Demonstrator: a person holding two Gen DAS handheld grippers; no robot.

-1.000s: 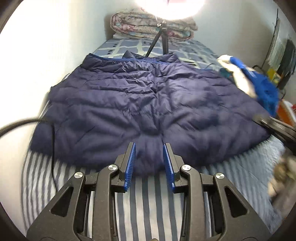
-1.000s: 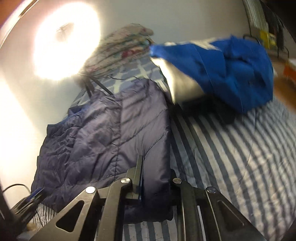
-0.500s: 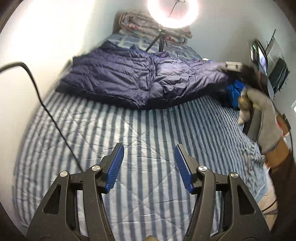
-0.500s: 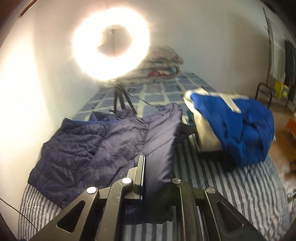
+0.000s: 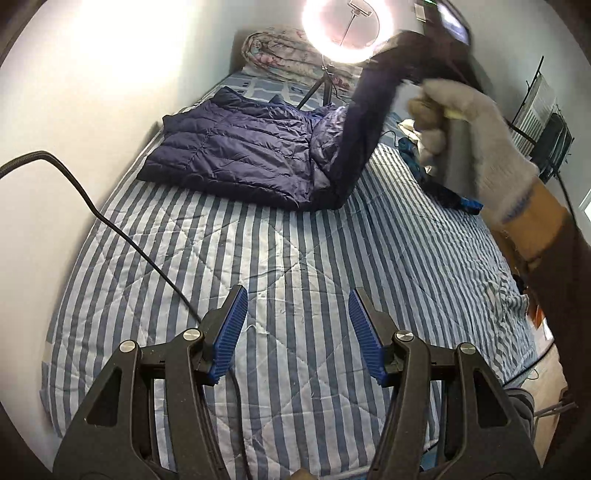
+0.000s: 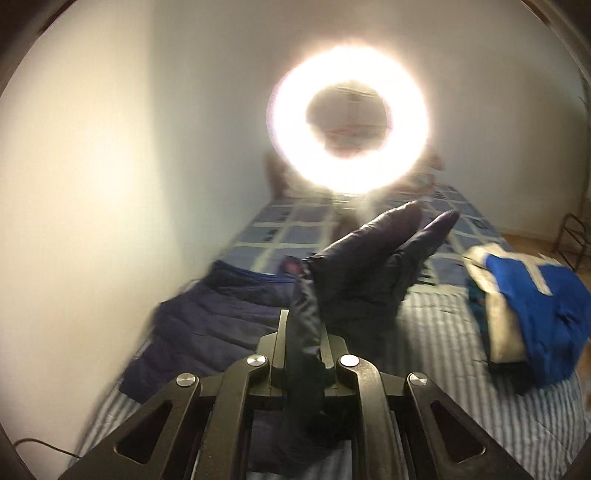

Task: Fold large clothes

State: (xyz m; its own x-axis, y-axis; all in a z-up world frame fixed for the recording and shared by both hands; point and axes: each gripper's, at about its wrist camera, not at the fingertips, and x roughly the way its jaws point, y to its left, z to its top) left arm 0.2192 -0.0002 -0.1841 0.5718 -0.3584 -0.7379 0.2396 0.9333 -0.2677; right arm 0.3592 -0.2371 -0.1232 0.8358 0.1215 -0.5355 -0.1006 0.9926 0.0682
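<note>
A navy quilted down jacket [image 5: 243, 158] lies on the striped bed at the far end, near the wall. Its right side is lifted off the bed as a tall flap [image 5: 365, 122]. My right gripper [image 6: 303, 343] is shut on that flap, and the fabric [image 6: 369, 254] stands up in front of its camera. In the left wrist view the right gripper [image 5: 413, 40] is held high by a grey-gloved hand [image 5: 476, 136]. My left gripper [image 5: 295, 314] is open and empty, well back from the jacket, above the bare striped quilt.
A ring light on a tripod [image 5: 341, 26] stands at the head of the bed, with a folded floral quilt [image 5: 280, 51] behind it. A blue and white garment [image 6: 528, 306] lies on the bed's right side. A black cable [image 5: 110, 225] crosses the left of the bed. The wall runs along the left.
My right gripper has lifted the jacket's right side up off the bed. My left gripper has opened wider and pulled back toward the foot of the bed, away from the jacket.
</note>
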